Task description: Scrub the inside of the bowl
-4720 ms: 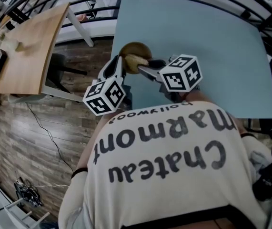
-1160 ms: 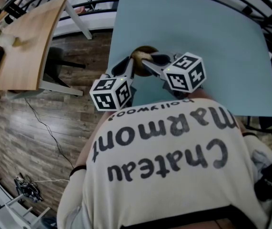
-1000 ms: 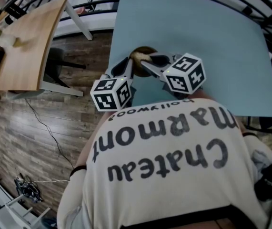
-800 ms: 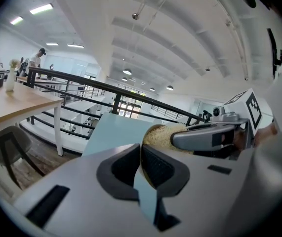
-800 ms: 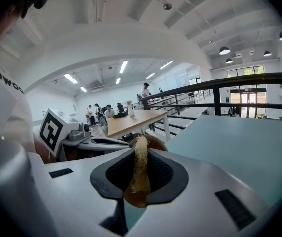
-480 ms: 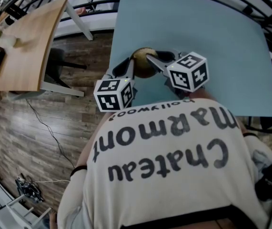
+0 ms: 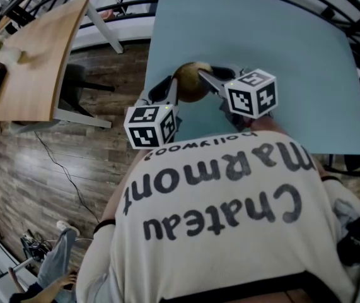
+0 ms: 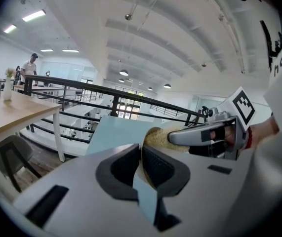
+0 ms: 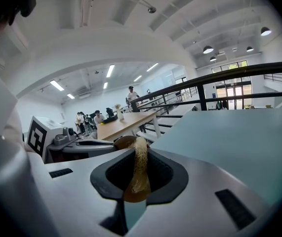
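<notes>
Firstly, bowl (image 7: 191,84): brown and wooden, at the near left corner of the light blue table (image 7: 280,49). It is tipped on its side with the mouth turned toward the right gripper. Whether it touches the tabletop cannot be made out.
Left gripper (image 7: 172,92): its jaws are nearly together, pinching the bowl's thin rim (image 8: 141,154) edge-on between the dark pads.
Left arm pose: it reaches out from the person's chest over the table's near left edge. It points away and a little downward, with its marker cube (image 7: 151,125) just outside that edge.
Right gripper (image 7: 206,77): it is clamped on a flat, tan fibrous scrubber (image 9: 141,164), which stands upright in the narrow slot between the jaws.
Right arm pose: it comes in over the table's near edge and angles across toward the left corner. Its marker cube (image 7: 252,93) is above the tabletop. In the left gripper view, fingers (image 8: 221,132) curl through its handle.
Scrubber contact: the scrubber's far end (image 8: 156,136) lies inside the bowl's mouth, against the inner wall.
Grippers together: their tips converge on the bowl from opposite sides at the table's near left corner.
Person: a cream shirt with dark lettering (image 7: 217,201) sits at the table's near edge.
Surroundings: a wooden desk (image 7: 34,62) stands well to the left of the table, over plank flooring (image 7: 47,163).
</notes>
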{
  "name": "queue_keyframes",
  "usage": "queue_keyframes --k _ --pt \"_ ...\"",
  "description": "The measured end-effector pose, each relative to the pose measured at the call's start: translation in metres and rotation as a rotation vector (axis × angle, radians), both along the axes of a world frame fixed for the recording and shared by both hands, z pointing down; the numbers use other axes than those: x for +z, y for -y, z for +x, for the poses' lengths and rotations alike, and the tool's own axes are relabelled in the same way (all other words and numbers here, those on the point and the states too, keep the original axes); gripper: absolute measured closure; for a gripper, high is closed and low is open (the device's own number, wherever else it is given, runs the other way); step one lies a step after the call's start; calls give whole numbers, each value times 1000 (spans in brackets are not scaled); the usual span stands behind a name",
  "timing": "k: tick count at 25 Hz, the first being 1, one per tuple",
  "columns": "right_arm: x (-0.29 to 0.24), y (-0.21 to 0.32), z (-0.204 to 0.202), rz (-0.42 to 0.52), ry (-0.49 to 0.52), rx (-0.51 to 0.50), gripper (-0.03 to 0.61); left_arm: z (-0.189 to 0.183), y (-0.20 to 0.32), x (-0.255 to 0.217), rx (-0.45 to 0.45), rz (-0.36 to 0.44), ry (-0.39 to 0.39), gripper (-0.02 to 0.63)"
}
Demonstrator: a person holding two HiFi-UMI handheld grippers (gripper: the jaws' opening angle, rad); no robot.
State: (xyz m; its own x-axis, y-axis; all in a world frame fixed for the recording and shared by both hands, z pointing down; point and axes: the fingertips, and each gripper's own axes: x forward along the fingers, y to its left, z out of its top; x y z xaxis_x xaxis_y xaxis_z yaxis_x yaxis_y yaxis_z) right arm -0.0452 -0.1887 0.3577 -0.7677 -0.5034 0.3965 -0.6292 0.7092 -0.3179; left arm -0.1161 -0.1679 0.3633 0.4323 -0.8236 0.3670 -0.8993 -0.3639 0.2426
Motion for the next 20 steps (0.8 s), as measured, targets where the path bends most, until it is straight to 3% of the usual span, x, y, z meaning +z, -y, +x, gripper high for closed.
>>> queue_keyframes --k 20 --pt "16 6 15 -46 7 51 512 -1 2 -9 -26 27 -77 580"
